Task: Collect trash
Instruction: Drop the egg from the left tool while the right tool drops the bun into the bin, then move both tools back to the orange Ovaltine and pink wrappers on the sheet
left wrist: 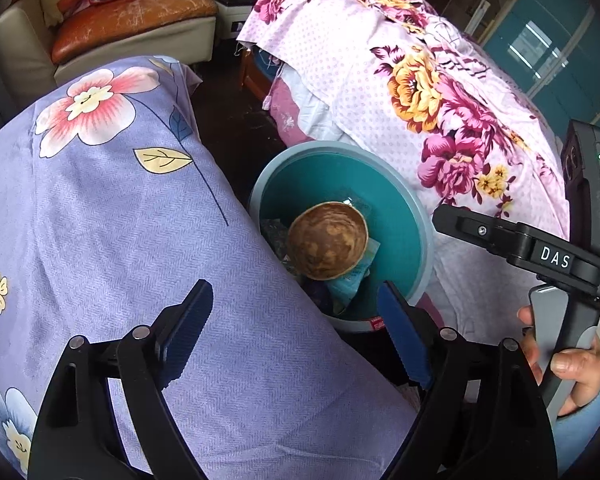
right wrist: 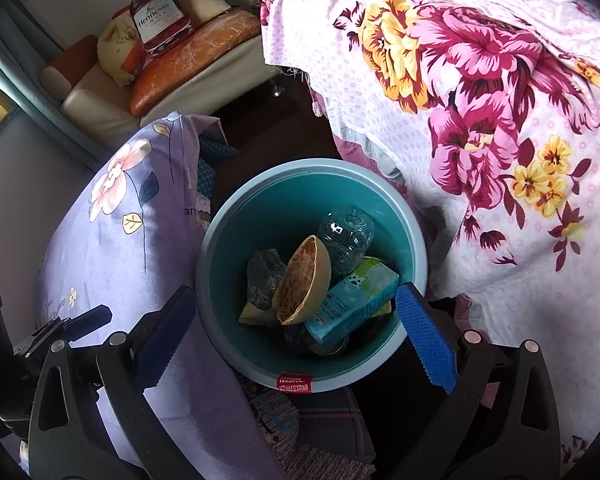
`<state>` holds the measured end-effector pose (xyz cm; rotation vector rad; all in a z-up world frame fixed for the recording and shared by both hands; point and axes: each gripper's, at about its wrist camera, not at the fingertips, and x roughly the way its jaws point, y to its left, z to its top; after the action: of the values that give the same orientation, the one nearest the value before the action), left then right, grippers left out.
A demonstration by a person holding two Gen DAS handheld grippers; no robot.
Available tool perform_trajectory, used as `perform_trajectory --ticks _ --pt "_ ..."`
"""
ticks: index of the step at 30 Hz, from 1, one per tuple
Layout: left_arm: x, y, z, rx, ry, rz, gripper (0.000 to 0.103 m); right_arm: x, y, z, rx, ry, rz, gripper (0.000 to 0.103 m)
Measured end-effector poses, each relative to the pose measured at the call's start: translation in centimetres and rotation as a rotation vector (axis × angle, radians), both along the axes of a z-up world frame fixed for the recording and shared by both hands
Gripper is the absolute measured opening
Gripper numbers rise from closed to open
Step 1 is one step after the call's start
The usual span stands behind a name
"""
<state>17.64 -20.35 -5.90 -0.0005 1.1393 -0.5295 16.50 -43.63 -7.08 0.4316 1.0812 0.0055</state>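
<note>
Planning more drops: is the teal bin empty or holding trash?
Holding trash: teal bin contains a brown shell, bottle and blue carton.

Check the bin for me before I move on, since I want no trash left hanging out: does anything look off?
Nothing stands out: the brown shell, blue packet and plastic bottle all lie inside the teal bin.

A dark floor carries a teal bin, standing upright between a lilac flower-print covered surface on its left and a pink rose-print covered surface on its right. A patterned mat lies beneath the bin's near edge.
</note>
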Motion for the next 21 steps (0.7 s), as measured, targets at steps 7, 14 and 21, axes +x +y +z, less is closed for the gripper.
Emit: perform_trajectory --ticks 7,14,21 --pt "-1.4 2.4 1.0 -0.012 -0.013 0.035 0.085 -0.8 1.8 1.3 -0.010 0.009 0.023 0.096" --pt "-3.4 6.6 2.0 -0.026 -0.035 0.094 0.091 -1.7 5.4 2.8 -0.040 -0.008 0.083 0.096" --pt "-5.5 12.5 2.9 -0.032 -0.065 0.178 0.092 -2.2 10.6 4.2 -0.061 -0.014 0.168 0.096"
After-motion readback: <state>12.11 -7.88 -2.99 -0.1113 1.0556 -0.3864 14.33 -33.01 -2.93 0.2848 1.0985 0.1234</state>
